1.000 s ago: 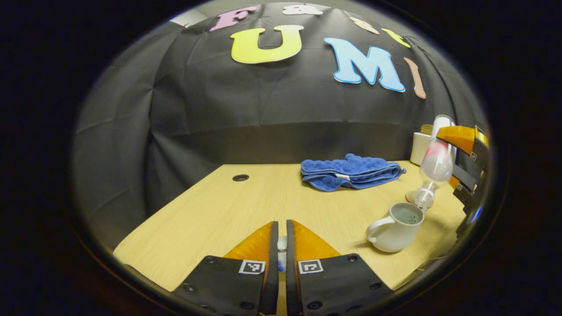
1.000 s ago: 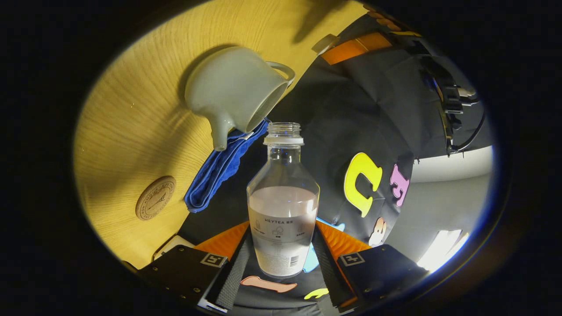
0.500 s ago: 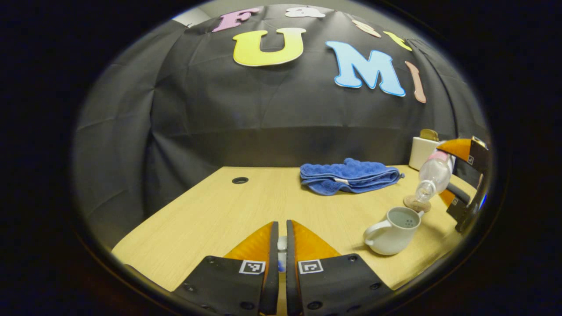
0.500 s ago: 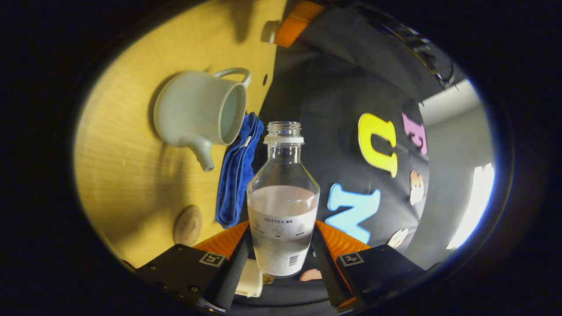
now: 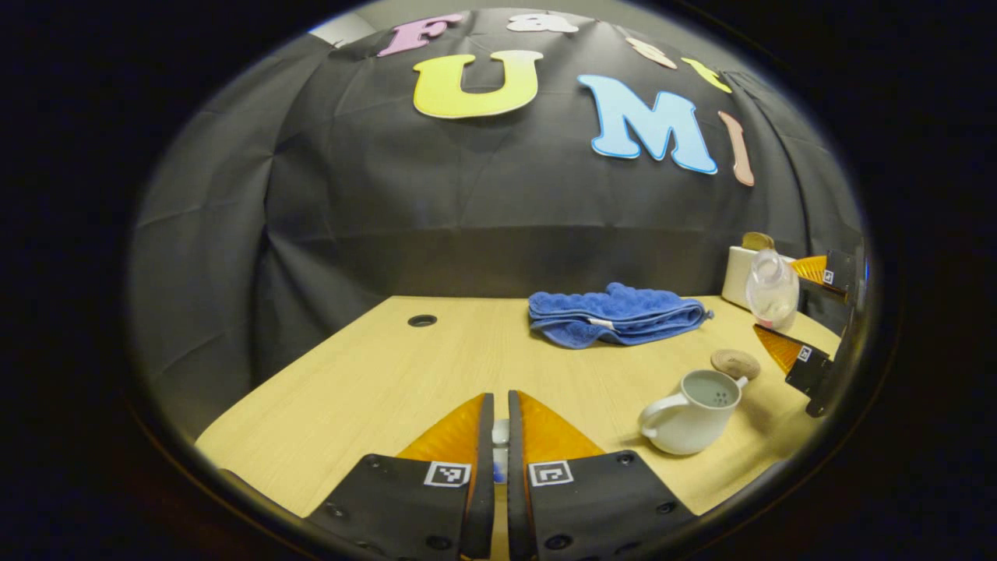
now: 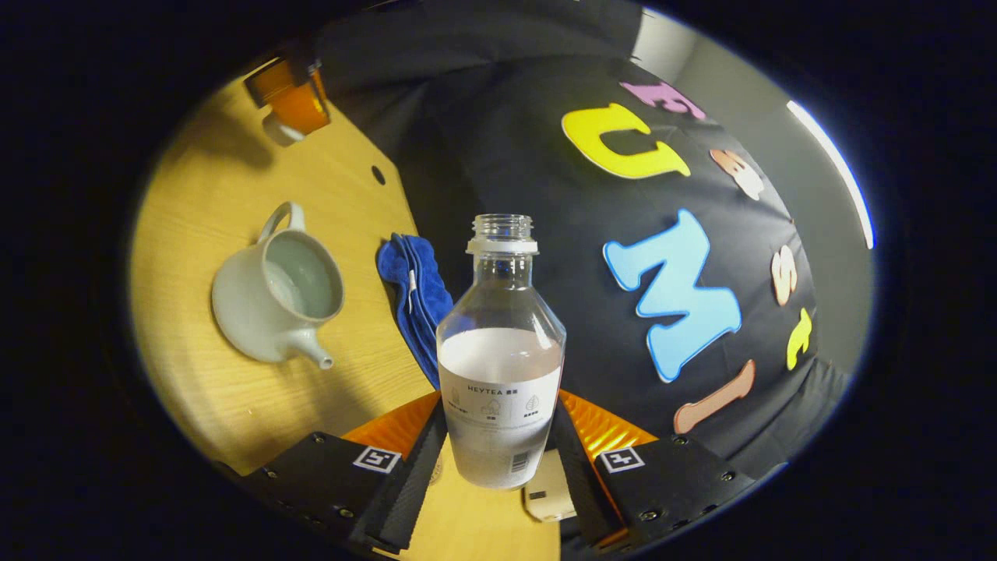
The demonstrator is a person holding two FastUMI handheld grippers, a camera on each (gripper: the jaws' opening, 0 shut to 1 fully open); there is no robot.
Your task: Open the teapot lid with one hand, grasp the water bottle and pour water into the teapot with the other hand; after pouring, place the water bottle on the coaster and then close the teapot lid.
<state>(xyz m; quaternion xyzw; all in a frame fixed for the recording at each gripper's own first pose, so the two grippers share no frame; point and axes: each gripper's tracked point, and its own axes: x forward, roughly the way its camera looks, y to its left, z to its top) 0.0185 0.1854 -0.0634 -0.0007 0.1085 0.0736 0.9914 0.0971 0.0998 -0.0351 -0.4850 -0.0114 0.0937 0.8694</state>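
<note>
Right gripper (image 6: 498,436) grips bottle (image 6: 500,366) above bench's (image 5: 389,374) right edge; left gripper (image 5: 500,436) pinches lid (image 5: 500,430); teapot (image 6: 276,292) open near coaster (image 5: 735,363).

A staged recording booth, not a lived-in room: black cloth (image 5: 483,210) hangs as the back wall behind a pale wooden desk (image 5: 389,374) (with a round cable hole (image 5: 421,320)) holding a folded blue towel (image 5: 615,312) and a white teapot (image 5: 689,409).

Coaster (image 5: 735,363) between teapot (image 5: 690,411) and towel (image 5: 615,313)
</note>
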